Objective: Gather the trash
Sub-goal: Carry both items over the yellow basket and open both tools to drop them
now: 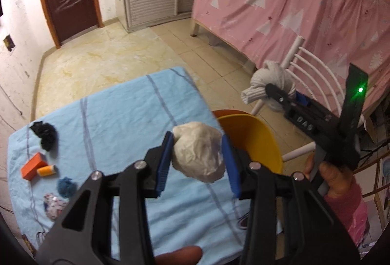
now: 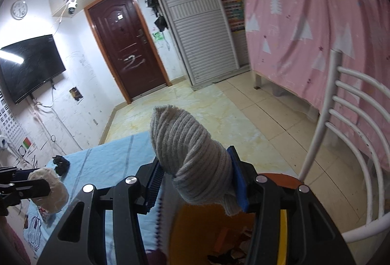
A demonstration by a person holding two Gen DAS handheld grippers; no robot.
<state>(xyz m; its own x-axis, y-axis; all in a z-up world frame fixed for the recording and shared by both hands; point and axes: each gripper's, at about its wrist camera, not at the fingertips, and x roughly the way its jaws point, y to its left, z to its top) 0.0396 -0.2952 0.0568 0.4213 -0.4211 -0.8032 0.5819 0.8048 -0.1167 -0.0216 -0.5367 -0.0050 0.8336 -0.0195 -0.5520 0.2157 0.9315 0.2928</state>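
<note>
My left gripper (image 1: pixel 198 155) is shut on a crumpled white wad (image 1: pixel 198 152), held over the right edge of the table with the light blue cloth (image 1: pixel 117 113). Just right of it stands the yellow and orange bin (image 1: pixel 258 138). My right gripper (image 2: pixel 195 182) is shut on a bundled grey knitted cloth (image 2: pixel 190 157) above the bin's opening (image 2: pixel 282 235), where scraps lie inside. In the left wrist view the right gripper (image 1: pixel 275 94) carries that grey bundle (image 1: pixel 268 79) beyond the bin. The left gripper and its white wad (image 2: pixel 48 189) show at the left of the right wrist view.
On the cloth lie a black crumpled scrap (image 1: pixel 45 135), an orange block (image 1: pixel 33 166), a yellow thread spool (image 1: pixel 46 171), a blue fluffy ball (image 1: pixel 65 187) and a patterned scrap (image 1: pixel 54 209). A white chair (image 2: pixel 353 143) stands right of the bin. A pink curtain (image 1: pixel 280 9) hangs behind.
</note>
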